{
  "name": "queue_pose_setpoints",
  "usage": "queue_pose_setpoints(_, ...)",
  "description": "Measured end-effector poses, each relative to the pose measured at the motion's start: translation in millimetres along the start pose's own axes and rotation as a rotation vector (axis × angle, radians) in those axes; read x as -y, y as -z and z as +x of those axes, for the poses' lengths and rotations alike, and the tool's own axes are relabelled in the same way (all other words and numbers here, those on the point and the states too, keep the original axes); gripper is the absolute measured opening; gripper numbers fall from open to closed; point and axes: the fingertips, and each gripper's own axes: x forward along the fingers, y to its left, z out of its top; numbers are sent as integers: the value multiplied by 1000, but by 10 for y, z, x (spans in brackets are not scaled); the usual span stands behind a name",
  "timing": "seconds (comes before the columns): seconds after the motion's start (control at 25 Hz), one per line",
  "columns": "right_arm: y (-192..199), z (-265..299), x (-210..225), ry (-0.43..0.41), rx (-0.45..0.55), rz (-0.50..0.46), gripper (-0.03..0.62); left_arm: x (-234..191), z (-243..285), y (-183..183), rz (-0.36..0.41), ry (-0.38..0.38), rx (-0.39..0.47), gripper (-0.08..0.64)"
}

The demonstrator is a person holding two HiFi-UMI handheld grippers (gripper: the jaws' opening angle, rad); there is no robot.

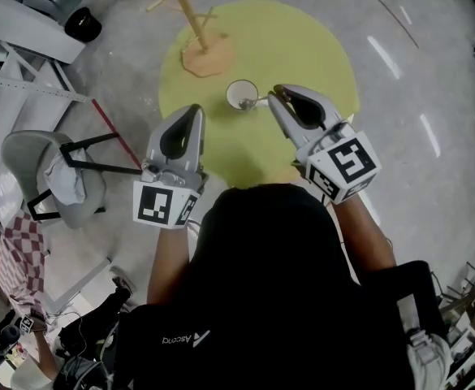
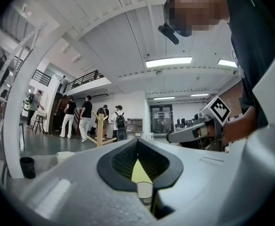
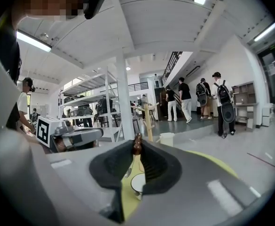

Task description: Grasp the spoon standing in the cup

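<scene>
A white cup stands on the round yellow table. My right gripper is just right of the cup. In the right gripper view its jaws pinch the brown top of the spoon, and the spoon's thin shaft hangs down toward the cup below. I cannot tell whether its lower end is still inside the cup. My left gripper hovers shut and empty over the table's near left part, a short way left of the cup. Its tips meet with nothing between them.
A wooden mug tree stands on the table behind the cup. A grey chair with a cloth on it is at the left, beside white shelving. Several people stand far off across the room.
</scene>
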Motion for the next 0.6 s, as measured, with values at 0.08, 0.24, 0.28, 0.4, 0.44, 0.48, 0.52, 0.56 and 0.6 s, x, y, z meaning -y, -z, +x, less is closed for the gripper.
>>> queue_pose_setpoints(0.08, -31, -44, -22, -9, 5, -2, 49, 12, 22, -36, 5, 5, 4, 11)
queue_pose_setpoints(0.24, -38, -128, -63, -21, 6, -21, 49, 60, 41, -93, 15, 13, 13, 11)
queue_pose_setpoints(0.28, -35, -149, -66, -22, 7, -24, 49, 76, 45, -102, 17, 14, 14, 11)
queue_pose_setpoints(0.4, -39, -176, -53, -24, 10, -23, 49, 99, 65, -124, 21, 15, 18, 11)
queue_pose_setpoints(0.44, -44, -179, -45, -24, 11, -22, 49, 104, 72, -130, 21, 15, 19, 11)
queue_pose_setpoints(0.48, -50, -183, -38, -25, 13, -23, 49, 111, 78, -137, 22, 15, 20, 11)
queue_pose_setpoints(0.52, -56, -188, -31, -27, 14, -24, 49, 120, 82, -145, 23, 14, 21, 11)
queue_pose_setpoints(0.56, -62, -193, -26, -28, 15, -25, 49, 129, 84, -153, 24, 13, 23, 11)
queue_pose_setpoints(0.6, -66, -198, -22, -29, 16, -26, 49, 137, 82, -161, 25, 12, 23, 11)
